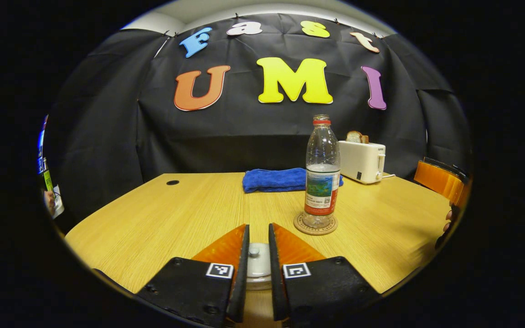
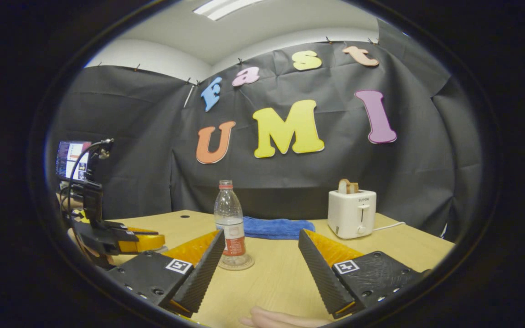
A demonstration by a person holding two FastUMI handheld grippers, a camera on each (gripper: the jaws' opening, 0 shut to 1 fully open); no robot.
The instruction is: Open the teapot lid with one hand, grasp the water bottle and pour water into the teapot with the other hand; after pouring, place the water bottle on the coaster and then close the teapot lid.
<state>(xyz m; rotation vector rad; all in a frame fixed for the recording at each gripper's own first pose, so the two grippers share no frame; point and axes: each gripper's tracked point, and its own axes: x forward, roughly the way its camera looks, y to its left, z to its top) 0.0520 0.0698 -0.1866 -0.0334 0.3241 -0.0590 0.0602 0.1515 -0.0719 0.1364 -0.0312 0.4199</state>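
A clear water bottle point(image 1: 321, 173) with a red cap stands upright on the round coaster point(image 1: 315, 225), right of the table's middle. My left gripper point(image 1: 259, 226) sits low at the near edge, its fingers drawn in around the pale teapot lid point(image 1: 258, 269), whose small knob shows between them. The teapot's body is hidden beneath. In the right gripper view, the bottle point(image 2: 229, 218) and coaster point(image 2: 235, 264) stand ahead, just beyond my right gripper point(image 2: 261, 233), which is open and holds nothing. My left gripper point(image 2: 121, 239) shows there at the far left.
A folded blue towel point(image 1: 274, 180) lies behind the bottle. A white toaster point(image 1: 362, 160) with bread stands at the back right, its cord trailing off. The wooden table point(image 1: 162, 218) has a small hole at the back left. A finger point(image 2: 280, 319) shows at the bottom edge.
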